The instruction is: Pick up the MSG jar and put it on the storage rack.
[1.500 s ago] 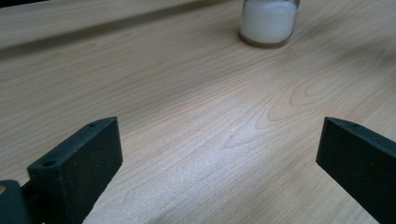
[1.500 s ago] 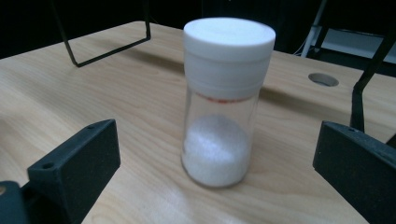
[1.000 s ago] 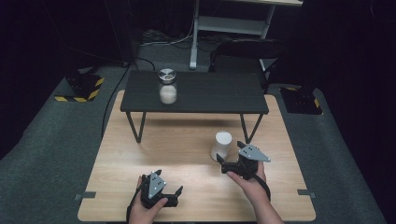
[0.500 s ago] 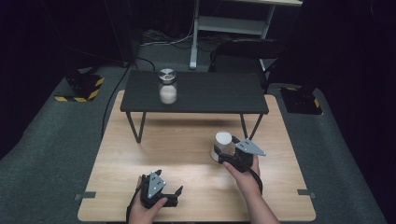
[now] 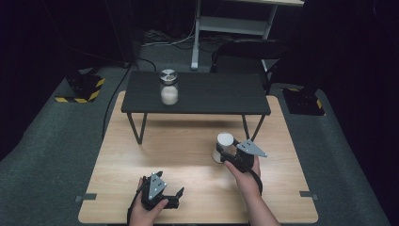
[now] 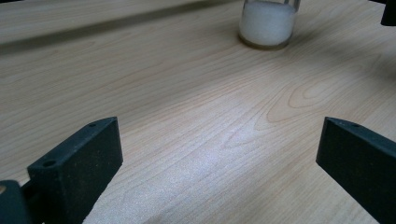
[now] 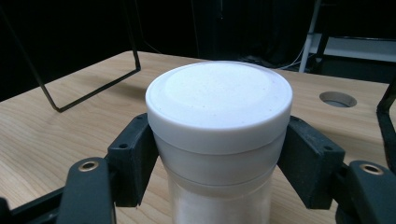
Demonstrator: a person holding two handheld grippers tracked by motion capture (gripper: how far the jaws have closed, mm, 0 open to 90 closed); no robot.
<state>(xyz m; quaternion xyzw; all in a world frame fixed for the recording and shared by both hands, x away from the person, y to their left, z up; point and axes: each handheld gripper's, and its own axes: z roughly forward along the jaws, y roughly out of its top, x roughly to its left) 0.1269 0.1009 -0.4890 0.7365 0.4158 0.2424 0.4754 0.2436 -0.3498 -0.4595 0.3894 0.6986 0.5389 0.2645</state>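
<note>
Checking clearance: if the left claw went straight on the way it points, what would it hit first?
Left claw is open, bare wooden tabletop ahead. The white-lidded jar stands ahead, slightly off-centre, so probably that first; depth is unclear.

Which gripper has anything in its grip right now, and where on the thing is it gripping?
The right gripper is shut on the white-lidded jar, pads on its sides just under the lid. The left gripper is open and holds nothing.

Dark lab: hazard-striped stands (image 5: 84, 89), cables (image 5: 162, 36)
</note>
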